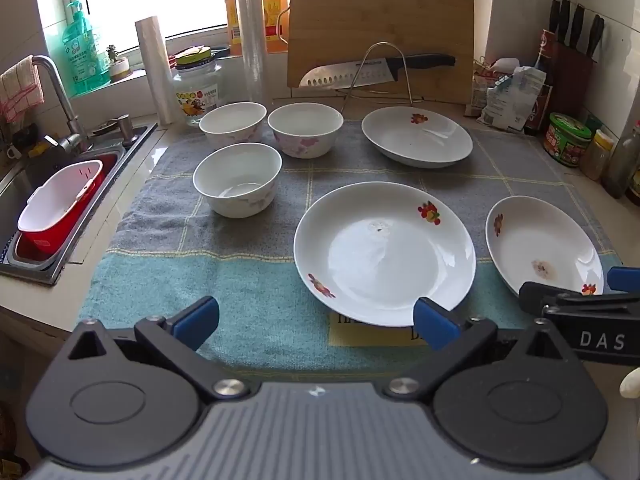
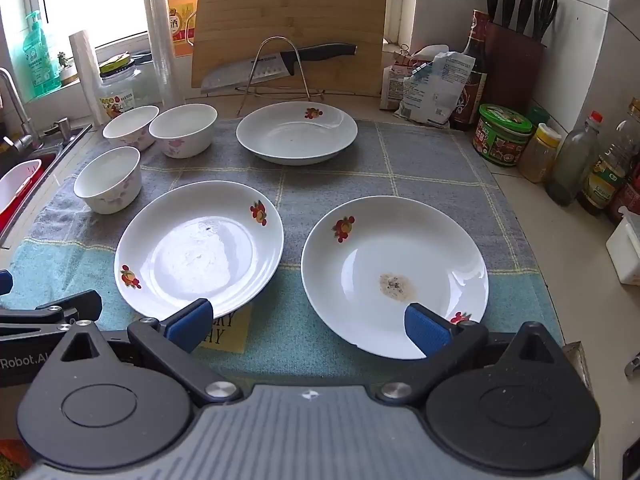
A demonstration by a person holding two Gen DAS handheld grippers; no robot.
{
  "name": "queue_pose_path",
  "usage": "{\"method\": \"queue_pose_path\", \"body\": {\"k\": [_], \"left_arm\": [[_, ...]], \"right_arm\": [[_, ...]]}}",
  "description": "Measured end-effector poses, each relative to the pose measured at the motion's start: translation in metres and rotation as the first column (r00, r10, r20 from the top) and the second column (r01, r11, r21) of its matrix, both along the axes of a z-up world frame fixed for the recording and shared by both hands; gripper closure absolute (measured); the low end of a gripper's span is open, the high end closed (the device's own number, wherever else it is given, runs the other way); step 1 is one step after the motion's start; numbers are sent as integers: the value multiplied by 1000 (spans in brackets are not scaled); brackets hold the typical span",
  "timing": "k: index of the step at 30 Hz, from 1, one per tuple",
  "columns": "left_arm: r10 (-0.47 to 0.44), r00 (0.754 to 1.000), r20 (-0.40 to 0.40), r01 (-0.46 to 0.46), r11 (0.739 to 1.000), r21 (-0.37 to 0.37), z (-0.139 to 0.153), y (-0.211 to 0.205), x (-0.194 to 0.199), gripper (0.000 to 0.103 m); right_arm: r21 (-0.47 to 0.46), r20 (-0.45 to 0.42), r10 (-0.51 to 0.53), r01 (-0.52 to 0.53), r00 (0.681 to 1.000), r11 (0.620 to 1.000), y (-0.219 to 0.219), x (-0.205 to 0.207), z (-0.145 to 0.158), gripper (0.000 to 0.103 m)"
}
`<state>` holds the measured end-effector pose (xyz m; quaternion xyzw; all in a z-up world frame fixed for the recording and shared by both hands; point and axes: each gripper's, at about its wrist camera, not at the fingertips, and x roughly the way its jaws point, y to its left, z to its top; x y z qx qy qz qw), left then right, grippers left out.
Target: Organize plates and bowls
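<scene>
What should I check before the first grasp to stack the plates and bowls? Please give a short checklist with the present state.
1. Left gripper open, nothing held: ok.
2. Right gripper open, nothing held: ok.
3. Three plates lie apart, none stacked: near left plate, near right plate, far plate: ok.
4. Three bowls upright on the towel: ok.
5. Plates clean: not ok; the near right plate has a brown stain in its middle.
6. Bowls fully dry inside: cannot tell.
</scene>
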<state>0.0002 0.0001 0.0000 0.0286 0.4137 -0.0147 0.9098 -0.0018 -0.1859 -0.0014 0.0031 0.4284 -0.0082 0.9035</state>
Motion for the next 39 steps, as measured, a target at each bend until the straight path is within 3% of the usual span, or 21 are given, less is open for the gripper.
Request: {"method": "queue_pose_path", "body": {"k": [39], "left_arm": [[-21, 1000, 8, 21, 999, -33, 7, 7, -1, 1]], "right_arm": [[-39, 28, -46, 47, 999, 998, 9, -13, 12, 0]]}}
